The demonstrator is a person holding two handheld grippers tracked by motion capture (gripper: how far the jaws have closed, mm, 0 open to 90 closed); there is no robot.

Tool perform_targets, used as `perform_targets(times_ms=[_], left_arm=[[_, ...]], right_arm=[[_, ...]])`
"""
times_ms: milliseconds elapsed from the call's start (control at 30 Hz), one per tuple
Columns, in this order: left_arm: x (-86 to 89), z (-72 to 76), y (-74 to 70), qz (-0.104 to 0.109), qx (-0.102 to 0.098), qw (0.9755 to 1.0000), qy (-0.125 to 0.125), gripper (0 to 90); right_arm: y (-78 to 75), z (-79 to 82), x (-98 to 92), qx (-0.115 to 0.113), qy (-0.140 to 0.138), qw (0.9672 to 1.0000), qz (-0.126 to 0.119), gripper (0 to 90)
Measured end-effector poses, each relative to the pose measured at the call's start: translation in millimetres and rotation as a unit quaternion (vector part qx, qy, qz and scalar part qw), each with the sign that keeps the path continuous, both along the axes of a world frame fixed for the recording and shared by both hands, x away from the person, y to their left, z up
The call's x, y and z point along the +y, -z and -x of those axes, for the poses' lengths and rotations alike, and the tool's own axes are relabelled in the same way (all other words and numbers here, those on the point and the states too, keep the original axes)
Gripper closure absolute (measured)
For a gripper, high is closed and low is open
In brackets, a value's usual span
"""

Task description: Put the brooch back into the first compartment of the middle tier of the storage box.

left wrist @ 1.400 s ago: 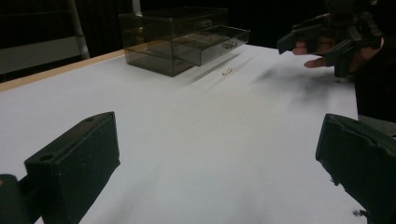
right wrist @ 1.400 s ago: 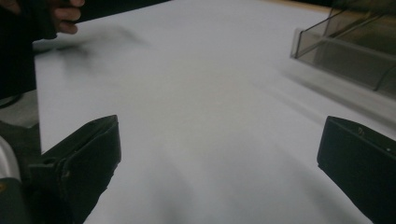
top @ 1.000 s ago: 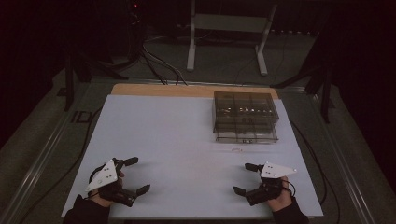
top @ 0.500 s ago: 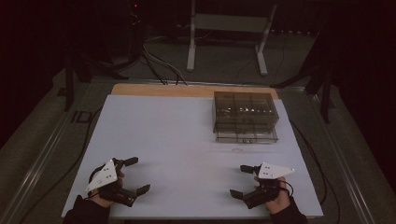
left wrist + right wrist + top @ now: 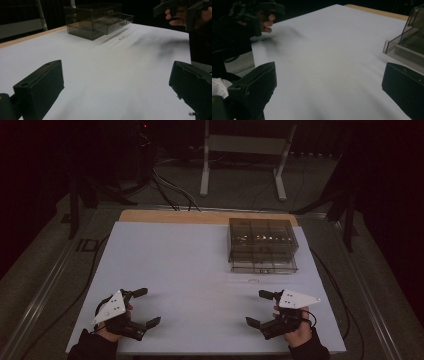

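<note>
A smoky transparent drawer box (image 5: 262, 242) stands at the back right of the white table (image 5: 190, 265), its lower drawer (image 5: 263, 266) pulled out a little. A tiny pale object (image 5: 253, 281) lies on the table just in front of the drawer. My left gripper (image 5: 148, 306) rests open near the front left edge, nothing between its jaws. My right gripper (image 5: 255, 308) is open and empty at the front right. The left gripper view looks across the table at the box (image 5: 95, 20) and the small object (image 5: 121, 38). In the right gripper view the drawer's corner (image 5: 402, 43) lies at the right.
A wooden strip (image 5: 200, 216) runs along the table's far edge. Cables and a white metal stand (image 5: 240, 150) sit on the dark floor beyond. The other hand and its gripper show far off in each gripper view (image 5: 180, 10) (image 5: 257, 15).
The right gripper has edged slightly to the left. The left gripper and the box have not moved.
</note>
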State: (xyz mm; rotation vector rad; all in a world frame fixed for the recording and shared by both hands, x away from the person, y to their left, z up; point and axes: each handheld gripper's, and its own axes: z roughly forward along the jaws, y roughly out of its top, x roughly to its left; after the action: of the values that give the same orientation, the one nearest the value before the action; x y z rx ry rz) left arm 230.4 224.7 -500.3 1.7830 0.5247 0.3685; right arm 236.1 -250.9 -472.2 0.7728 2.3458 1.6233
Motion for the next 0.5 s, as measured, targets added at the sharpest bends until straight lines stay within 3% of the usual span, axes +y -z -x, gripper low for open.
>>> perform_targets(times_ms=[233, 500], left_arm=[[0.9, 0.2, -1.0, 0.005, -0.003, 1.0, -0.001, 0.3], [0.8, 0.8, -1.6, 0.008, -0.003, 1.0, -0.001, 0.3]], right_arm=[[-11.3, -5.3, 1.7, -0.027, 0.018, 0.9995, 0.0, 0.0], [-13.9, -15.1, 1.9, -0.034, 0.027, 0.9991, 0.002, 0.0]])
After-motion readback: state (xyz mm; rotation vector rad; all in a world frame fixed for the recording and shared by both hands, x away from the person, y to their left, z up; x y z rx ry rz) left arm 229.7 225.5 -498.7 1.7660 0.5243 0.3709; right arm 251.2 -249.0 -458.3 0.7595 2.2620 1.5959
